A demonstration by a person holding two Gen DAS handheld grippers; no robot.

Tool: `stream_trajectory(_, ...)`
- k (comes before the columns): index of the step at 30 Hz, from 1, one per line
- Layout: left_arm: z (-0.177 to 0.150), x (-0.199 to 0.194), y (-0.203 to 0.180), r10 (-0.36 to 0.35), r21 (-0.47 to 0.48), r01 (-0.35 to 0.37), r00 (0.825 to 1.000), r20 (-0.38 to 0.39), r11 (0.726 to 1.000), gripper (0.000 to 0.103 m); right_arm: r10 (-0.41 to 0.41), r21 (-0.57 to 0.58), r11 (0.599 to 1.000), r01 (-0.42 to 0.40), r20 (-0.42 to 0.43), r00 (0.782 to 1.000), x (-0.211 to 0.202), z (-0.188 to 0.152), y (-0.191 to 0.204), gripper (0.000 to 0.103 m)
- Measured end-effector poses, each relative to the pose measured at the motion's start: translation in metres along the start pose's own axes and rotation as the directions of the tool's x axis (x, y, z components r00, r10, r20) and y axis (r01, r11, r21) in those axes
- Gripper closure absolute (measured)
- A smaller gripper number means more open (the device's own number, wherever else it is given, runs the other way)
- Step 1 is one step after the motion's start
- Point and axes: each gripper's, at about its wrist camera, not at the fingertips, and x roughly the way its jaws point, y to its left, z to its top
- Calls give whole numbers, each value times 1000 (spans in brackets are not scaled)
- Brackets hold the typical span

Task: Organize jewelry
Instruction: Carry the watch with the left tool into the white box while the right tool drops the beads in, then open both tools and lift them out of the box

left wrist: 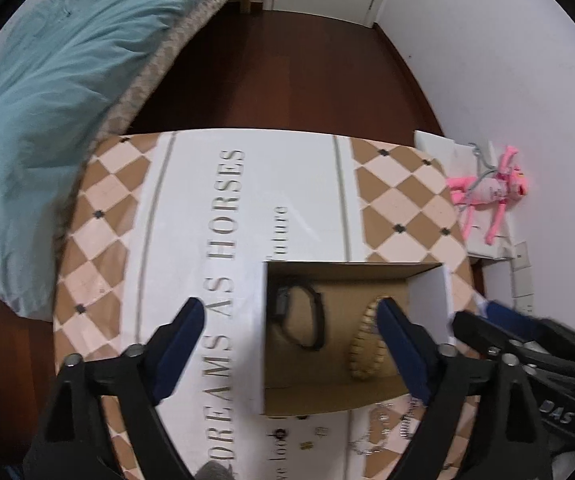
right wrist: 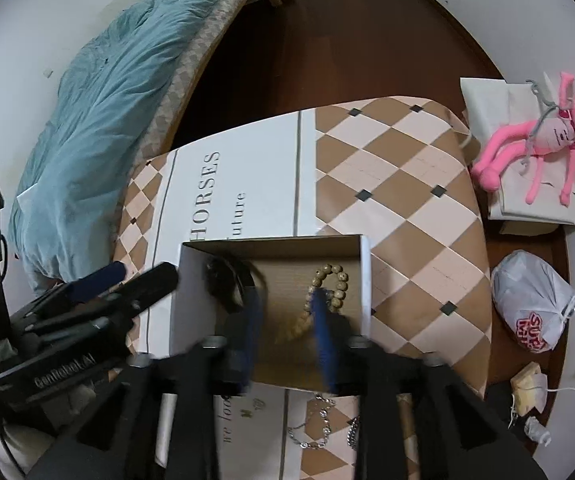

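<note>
Nearest the left wrist camera, the left gripper (left wrist: pixel 287 312) points steeply down at the table, its two blue-padded fingers spread wide with nothing between the pads. The left finger hangs over the printed lettering of the tablecloth (left wrist: pixel 191 216), the right finger over the open cardboard box (left wrist: pixel 351 268), in front of the wooden bead bracelet (left wrist: pixel 363 344). No hand is visible behind the black finger mounts.

In the right wrist view, the right gripper (right wrist: pixel 285 304) is also tipped sharply downward, reaching into the same cardboard box (right wrist: pixel 271 246). Its blurred blue fingers stand partly apart and grip nothing; the right one lies in front of the bead bracelet (right wrist: pixel 333 280), whether touching it cannot be told, and the left one is beside the black watch (right wrist: pixel 227 280).

Both pieces lie on the brown box floor: the black watch (left wrist: pixel 301 316) towards the left wall, the bead bracelet towards the right wall, apart from each other.

More jewelry lies outside the box on the near side of the table: a silver chain (right wrist: pixel 315 424) just below the box's near edge in the right wrist view, and silver chains (left wrist: pixel 391 432) plus a few small pieces, too tiny to identify, in the left wrist view.

Each gripper shows at the edge of the other's view. A blue duvet (right wrist: pixel 107 92) covers a bed beyond the table, and a pink plush toy (right wrist: pixel 543 140) lies on white packaging to the right.
</note>
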Motion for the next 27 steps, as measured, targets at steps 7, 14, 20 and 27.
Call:
stream_trajectory(7, -27, 9, 12, 118, -4, -118, 992, 38, 993, 9, -219, -47, 974, 220, 26, 975, 8, -18, -2, 9)
stream_trajectory(14, -46, 22, 14, 151, -2, -151, 988, 9, 989, 9, -348, -72, 934, 351, 53, 936, 24, -36, -1, 5)
stream_trajectory(20, -53, 18, 11, 158, -2, -158, 987, 21, 987, 9, -367, -62, 926, 372, 75, 927, 21, -44, -1, 5)
stream_trajectory(27, -62, -7, 5, 160, 0, -160, 986, 56, 987, 9, -377, -45, 922, 385, 129, 917, -5, -51, 2, 5)
